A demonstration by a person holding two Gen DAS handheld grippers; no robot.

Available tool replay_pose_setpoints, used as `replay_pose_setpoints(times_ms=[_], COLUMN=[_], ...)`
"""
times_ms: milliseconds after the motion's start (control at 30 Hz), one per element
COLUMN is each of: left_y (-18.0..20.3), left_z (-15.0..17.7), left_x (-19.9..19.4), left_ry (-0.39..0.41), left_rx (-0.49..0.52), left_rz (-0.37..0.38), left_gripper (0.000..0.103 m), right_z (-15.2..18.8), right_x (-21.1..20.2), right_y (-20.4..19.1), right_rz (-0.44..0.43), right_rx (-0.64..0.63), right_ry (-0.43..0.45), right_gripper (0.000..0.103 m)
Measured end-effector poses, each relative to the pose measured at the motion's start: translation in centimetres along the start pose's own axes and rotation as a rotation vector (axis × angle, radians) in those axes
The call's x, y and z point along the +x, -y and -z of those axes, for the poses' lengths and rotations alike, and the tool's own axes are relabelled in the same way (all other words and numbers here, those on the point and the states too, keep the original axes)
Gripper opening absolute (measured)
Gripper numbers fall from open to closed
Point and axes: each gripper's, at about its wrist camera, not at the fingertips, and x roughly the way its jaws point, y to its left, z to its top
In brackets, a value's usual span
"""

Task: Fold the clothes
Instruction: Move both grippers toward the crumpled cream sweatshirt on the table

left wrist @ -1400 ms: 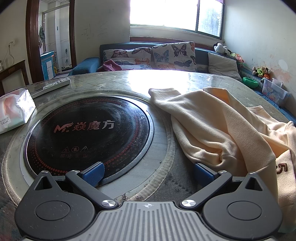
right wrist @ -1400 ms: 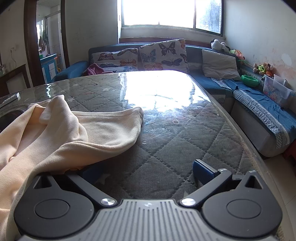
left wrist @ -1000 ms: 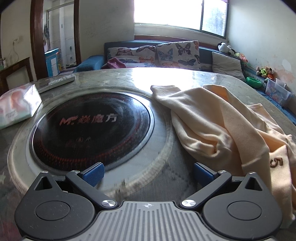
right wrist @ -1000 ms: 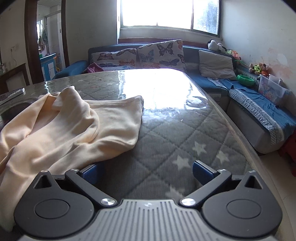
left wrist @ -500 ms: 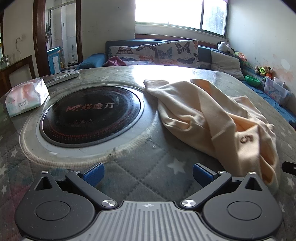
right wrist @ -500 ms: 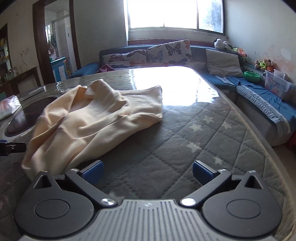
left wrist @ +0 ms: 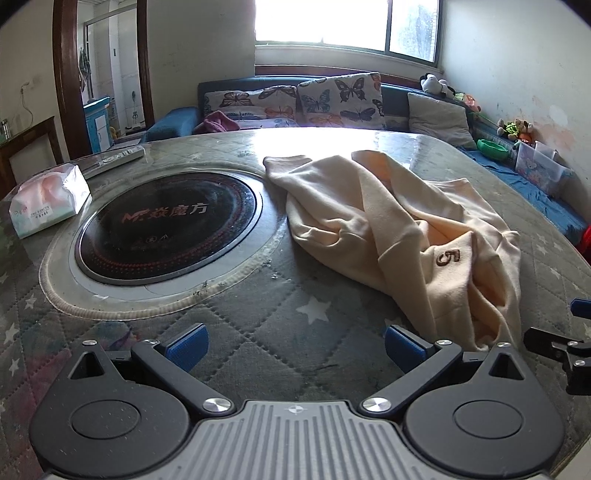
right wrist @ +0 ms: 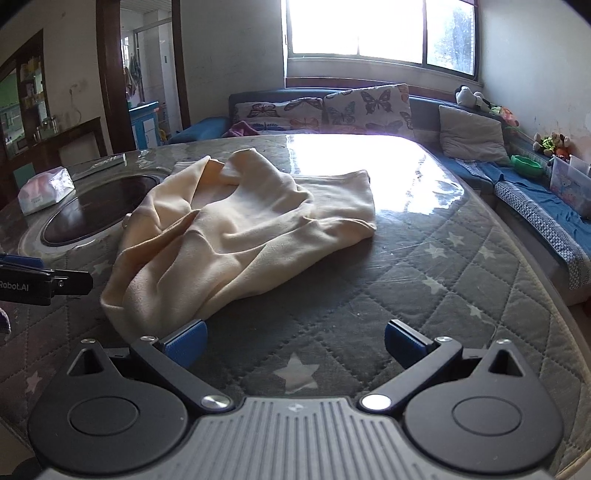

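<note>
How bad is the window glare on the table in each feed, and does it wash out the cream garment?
Left wrist view: window blown out, glare on the far table, cream garment readable, embroidered "5" sharp. Right wrist view: stronger glare beside the garment's far edge, folds still clear. Fisheye bending in both.

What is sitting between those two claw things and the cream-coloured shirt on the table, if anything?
Nothing visible. Only bare quilted table cover lies between the open right gripper and the crumpled cream garment. The open left gripper also has a clear path to it; the cooktop and tissue pack sit off to the left.
</note>
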Motion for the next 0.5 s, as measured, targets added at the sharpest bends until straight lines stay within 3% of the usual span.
replay_pose_setpoints(times_ms=[500], left_y=[1.6], left_z=[0.3], left_x=[-0.9], left_ry=[-0.019], left_rx=[0.039], left_rz=[0.011], left_gripper=[0.103], right_z=[0.0], right_x=[-0.8], right_y=[-1.2], right_rz=[-0.006], right_rx=[-0.016], right_ry=[-0.008], right_gripper=[0.103])
